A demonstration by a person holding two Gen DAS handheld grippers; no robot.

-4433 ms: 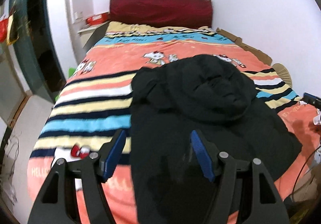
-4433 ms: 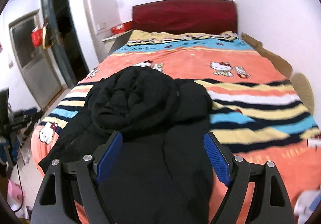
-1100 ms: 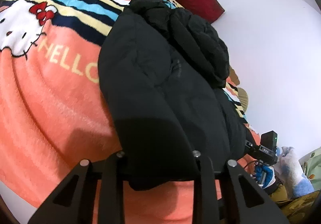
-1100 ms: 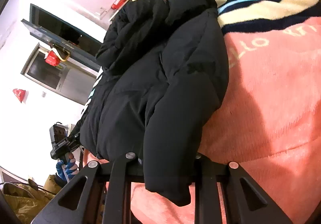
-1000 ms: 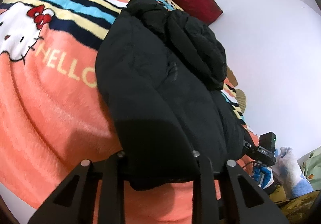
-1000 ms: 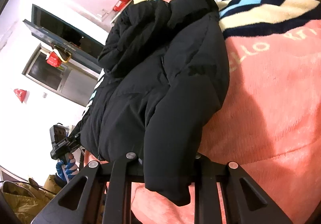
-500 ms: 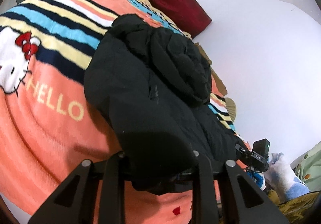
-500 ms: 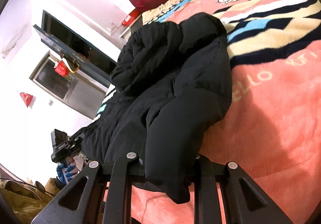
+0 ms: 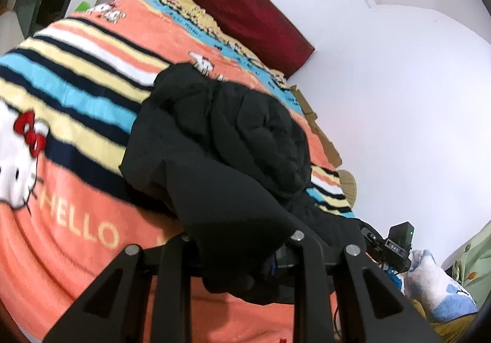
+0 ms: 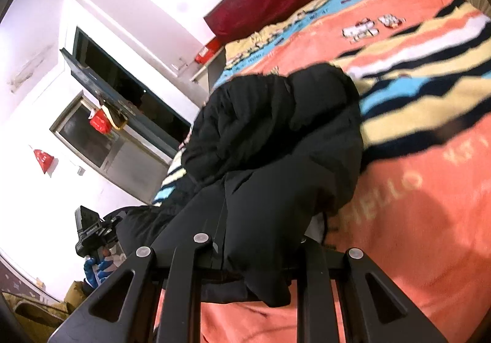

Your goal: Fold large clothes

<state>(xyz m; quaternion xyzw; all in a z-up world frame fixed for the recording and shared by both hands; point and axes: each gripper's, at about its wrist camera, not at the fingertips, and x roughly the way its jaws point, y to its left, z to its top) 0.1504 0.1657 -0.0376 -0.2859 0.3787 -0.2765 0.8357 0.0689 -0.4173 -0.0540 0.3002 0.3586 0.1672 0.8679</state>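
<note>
On the bed (image 9: 92,115), your left gripper (image 9: 236,254) and right gripper (image 10: 254,254) pinch the jacket (image 9: 221,140) hem; its bulky weight could slip free.

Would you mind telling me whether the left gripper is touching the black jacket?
Touching. In the left wrist view the left gripper is closed on the hem of the black jacket, whose fabric bunches between the fingers and hides the pads.

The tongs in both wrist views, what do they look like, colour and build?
Both look alike. The left tongs and right tongs are matte black plastic, each with two flat finger bars flanked by angled struts with triangular cut-outs, joined by round silver pivot pins. Their tips are hidden, and no cables or markings show on them.
</note>
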